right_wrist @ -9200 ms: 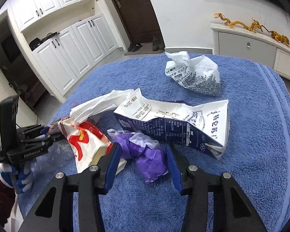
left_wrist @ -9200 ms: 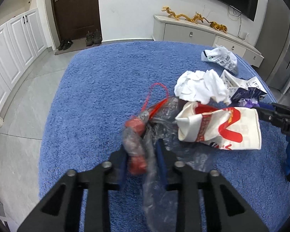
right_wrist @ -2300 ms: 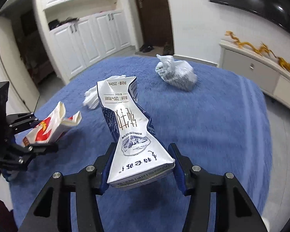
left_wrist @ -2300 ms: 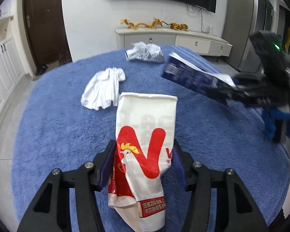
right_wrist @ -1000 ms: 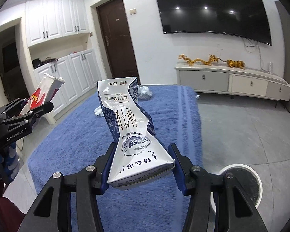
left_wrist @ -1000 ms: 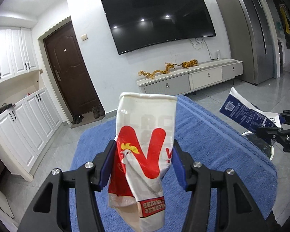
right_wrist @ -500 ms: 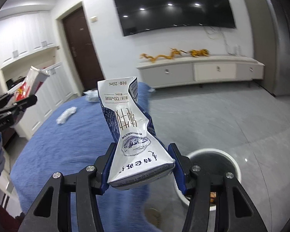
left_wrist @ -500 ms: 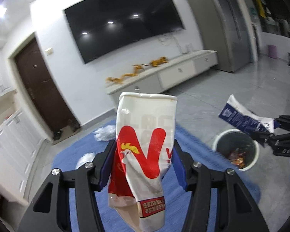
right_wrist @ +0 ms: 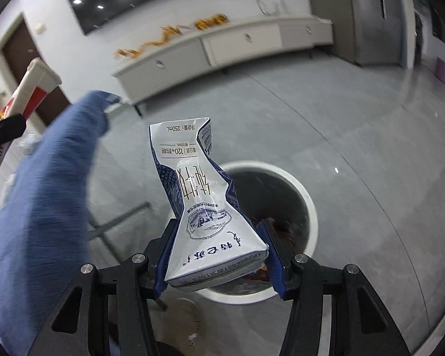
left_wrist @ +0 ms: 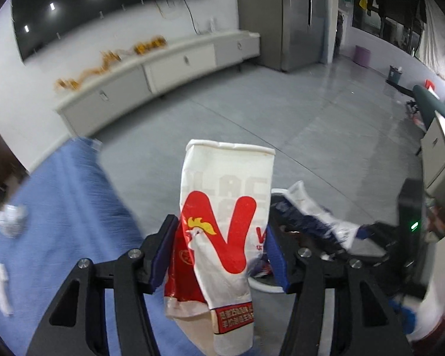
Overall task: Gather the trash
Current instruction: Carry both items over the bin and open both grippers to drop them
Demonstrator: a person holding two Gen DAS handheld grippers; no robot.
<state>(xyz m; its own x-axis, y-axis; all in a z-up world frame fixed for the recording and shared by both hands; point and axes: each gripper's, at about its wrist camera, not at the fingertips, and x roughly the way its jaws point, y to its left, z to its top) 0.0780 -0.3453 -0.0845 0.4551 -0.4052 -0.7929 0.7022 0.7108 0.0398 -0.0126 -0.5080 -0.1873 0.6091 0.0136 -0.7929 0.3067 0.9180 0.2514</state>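
My left gripper [left_wrist: 219, 255] is shut on a white paper bag with a red V and a rooster print [left_wrist: 225, 222], held upright off the table's edge. My right gripper [right_wrist: 218, 256] is shut on a crushed blue and white milk carton [right_wrist: 201, 207], held right above a round white-rimmed trash bin [right_wrist: 308, 204] on the floor; the bin holds some reddish trash. In the left wrist view the carton [left_wrist: 314, 216] and the right gripper sit over the bin's rim [left_wrist: 264, 286]. The bag's top [right_wrist: 37, 84] shows at the far left of the right wrist view.
The blue towel-covered table [left_wrist: 59, 207] lies to the left, with white crumpled trash [left_wrist: 10, 218] on it. Its edge [right_wrist: 44, 195] and metal legs stand beside the bin. Grey tiled floor [right_wrist: 356, 124], a white TV cabinet [left_wrist: 163, 68] and a steel fridge [left_wrist: 281, 14] lie beyond.
Both grippers have swung down and right, away from the table toward the bin. The carton now hangs over the bin's mouth. Both keep their hold.
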